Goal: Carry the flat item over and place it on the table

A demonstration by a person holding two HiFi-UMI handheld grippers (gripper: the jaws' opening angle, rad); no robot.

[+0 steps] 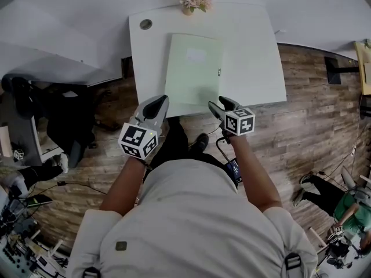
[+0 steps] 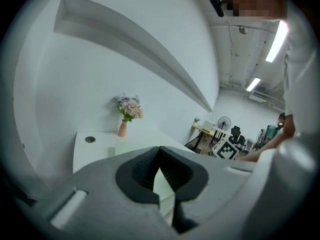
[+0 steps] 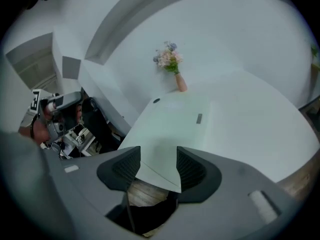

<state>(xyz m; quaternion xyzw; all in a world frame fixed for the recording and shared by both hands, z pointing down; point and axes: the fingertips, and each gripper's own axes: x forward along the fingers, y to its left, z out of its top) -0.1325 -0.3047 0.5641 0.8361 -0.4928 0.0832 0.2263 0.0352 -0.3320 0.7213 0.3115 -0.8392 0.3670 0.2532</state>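
White tabletop bearing a pale green folder and a flower vase. Left tool narrowed, tips almost meeting; right tool wide, astride the folder's near corner.

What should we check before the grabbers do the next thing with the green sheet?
1. Green sheet lying flat on the white table: ok.
2. Right gripper let go: ok, jaws apart, the sheet's corner loose between them.
3. Left gripper let go: not ok, jaws look closed on the sheet.
4. Sheet clear of the flower vase: ok.
5. Sheet's near edge fully on the table, not hanging over: cannot tell.
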